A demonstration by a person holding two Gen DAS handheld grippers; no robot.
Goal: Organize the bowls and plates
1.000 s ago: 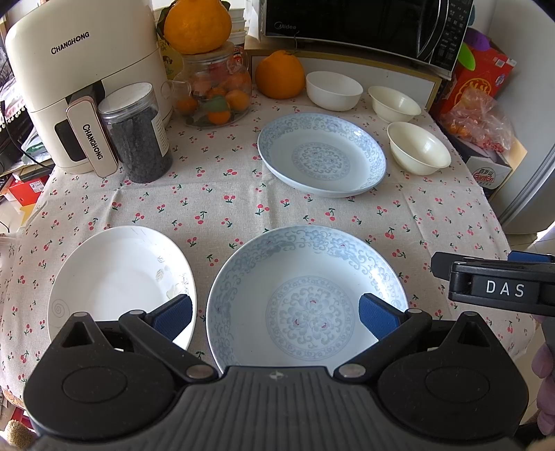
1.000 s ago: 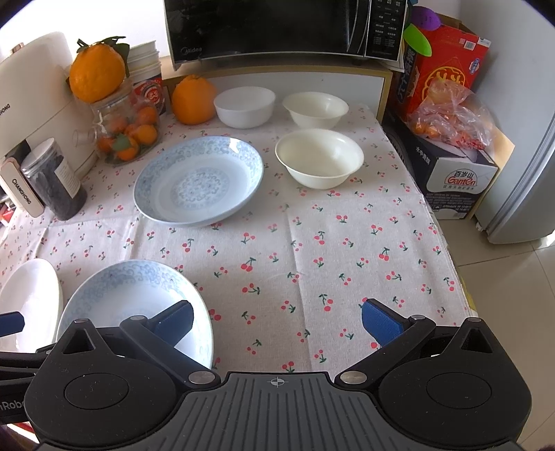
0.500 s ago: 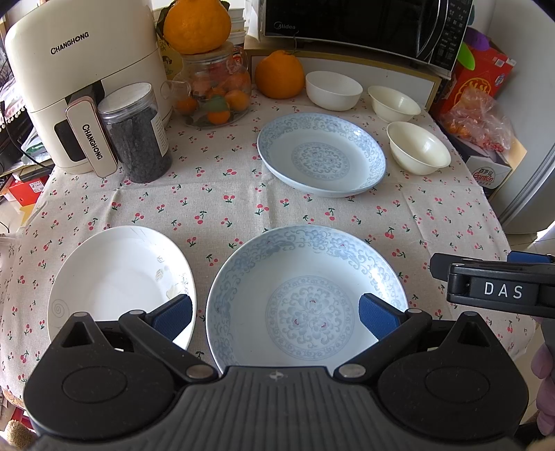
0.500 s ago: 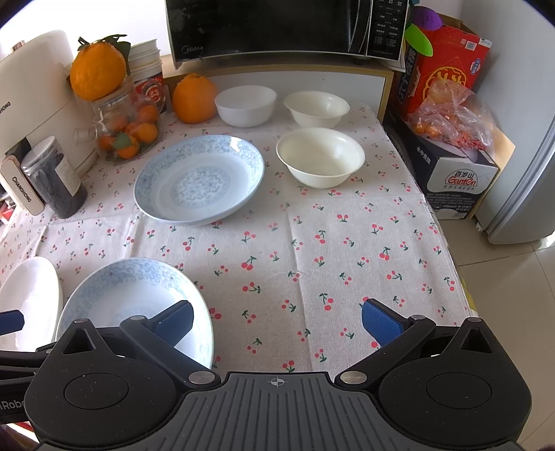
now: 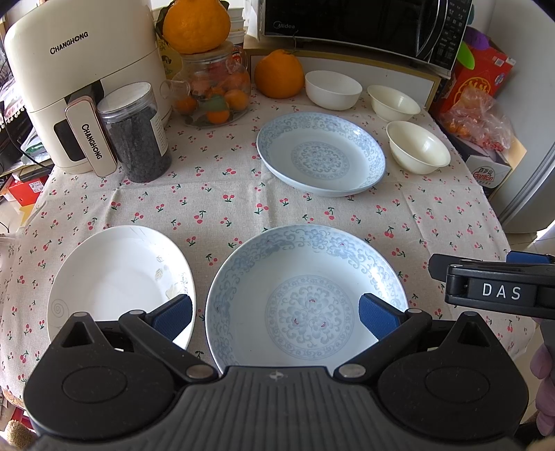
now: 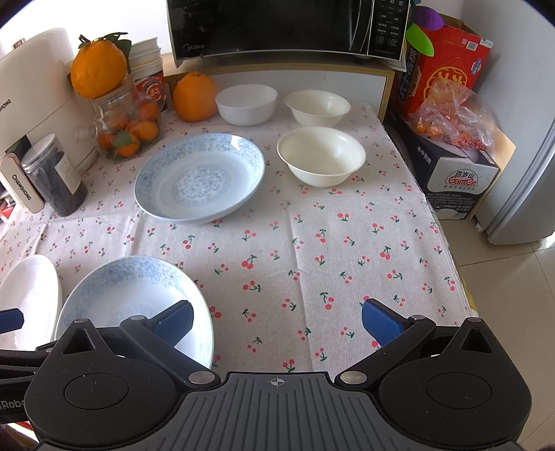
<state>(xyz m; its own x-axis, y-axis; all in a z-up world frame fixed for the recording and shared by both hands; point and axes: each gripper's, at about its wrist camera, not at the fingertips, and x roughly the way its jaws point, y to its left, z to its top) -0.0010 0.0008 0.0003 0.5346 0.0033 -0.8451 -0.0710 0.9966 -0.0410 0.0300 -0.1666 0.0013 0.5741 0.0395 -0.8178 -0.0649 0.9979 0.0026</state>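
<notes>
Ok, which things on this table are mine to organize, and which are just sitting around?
To organize: near blue-patterned plate, far blue-patterned plate, white plate, three white bowls.

Lying about: air fryer, dark-filled jar, glass jar of oranges, two large oranges, microwave.

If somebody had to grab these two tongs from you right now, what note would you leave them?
Left tongs: open, empty, over the near blue plate.
Right tongs: open, empty, over bare tablecloth to that plate's right.
Plates: near blue plate and white plate side by side at the front; far blue plate mid-table.
Bowls: three, all separate, at the back right: white bowl, small cream bowl, large cream bowl.
Done: nothing stacked.
Left: probably stack the plates, then nest the bowls.
</notes>
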